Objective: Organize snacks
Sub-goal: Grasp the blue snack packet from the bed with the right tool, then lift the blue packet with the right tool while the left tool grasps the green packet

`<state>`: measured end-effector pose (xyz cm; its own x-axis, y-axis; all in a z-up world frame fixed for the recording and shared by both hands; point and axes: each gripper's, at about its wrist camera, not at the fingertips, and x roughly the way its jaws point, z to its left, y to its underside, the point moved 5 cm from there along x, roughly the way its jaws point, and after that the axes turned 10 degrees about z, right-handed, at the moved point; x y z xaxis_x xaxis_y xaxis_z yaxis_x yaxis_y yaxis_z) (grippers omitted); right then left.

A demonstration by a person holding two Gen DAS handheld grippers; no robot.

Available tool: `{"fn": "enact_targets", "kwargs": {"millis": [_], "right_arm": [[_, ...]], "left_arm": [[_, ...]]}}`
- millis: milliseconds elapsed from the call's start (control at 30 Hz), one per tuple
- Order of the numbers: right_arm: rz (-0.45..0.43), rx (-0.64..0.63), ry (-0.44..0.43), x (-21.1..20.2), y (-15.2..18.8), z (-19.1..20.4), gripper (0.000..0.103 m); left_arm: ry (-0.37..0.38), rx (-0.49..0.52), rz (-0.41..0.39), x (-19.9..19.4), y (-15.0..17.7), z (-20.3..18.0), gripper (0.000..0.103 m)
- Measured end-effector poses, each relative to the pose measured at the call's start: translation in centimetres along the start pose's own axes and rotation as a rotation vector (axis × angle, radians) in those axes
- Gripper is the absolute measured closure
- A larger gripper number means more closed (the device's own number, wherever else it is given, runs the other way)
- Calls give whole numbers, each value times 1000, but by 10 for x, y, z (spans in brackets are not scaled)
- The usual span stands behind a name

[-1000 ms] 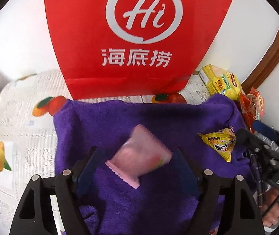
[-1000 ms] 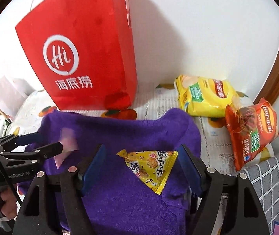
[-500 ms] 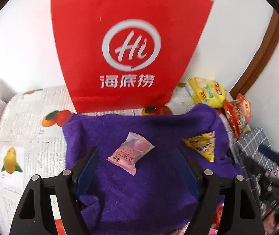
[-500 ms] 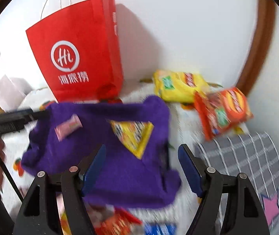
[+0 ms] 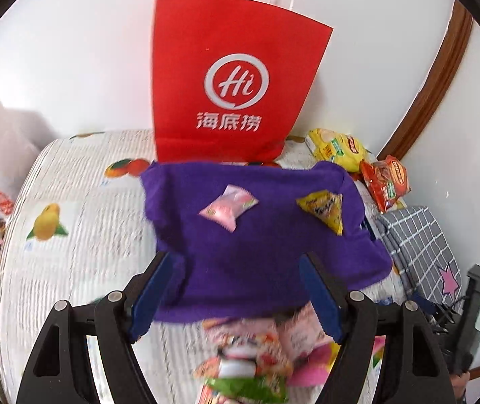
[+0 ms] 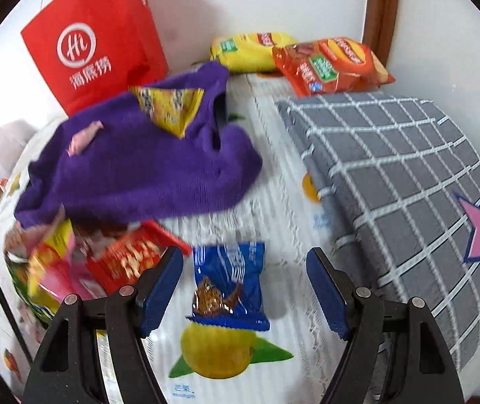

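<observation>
Snack pile (image 5: pixel 256 360) blurred, half under purple cloth (image 5: pixel 256 252); both hand-held grippers wide, empty.

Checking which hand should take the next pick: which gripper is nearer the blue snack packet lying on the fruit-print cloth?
Right. The right gripper hangs open directly over the blue snack packet, which shows between its fingers. The left gripper is open above the purple towel; its view shows no blue packet.
</observation>
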<state>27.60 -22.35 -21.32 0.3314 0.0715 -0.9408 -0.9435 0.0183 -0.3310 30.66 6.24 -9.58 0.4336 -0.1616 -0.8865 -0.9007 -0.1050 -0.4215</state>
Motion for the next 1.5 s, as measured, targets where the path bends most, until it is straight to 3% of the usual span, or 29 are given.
{"fn": "enact_targets", "kwargs": {"millis": [167, 333, 433, 1133, 1500], "right_arm": [[9, -17, 43, 22, 12, 3, 33], [-64, -32, 73, 21, 17, 5, 40], [-84, -28, 78, 18, 16, 5, 54], [-116, -12, 64, 10, 36, 5, 55], [-117, -3, 47, 10, 38, 5, 54]], "left_arm": [[-21, -13, 18, -4, 28, 10, 28], [-36, -34, 23, -6, 47, 22, 28], [-42, -52, 28, -3, 56, 26, 28], [29, -94, 135, 19, 120, 10, 29], [38, -75, 143, 37, 117, -11, 29]]}}
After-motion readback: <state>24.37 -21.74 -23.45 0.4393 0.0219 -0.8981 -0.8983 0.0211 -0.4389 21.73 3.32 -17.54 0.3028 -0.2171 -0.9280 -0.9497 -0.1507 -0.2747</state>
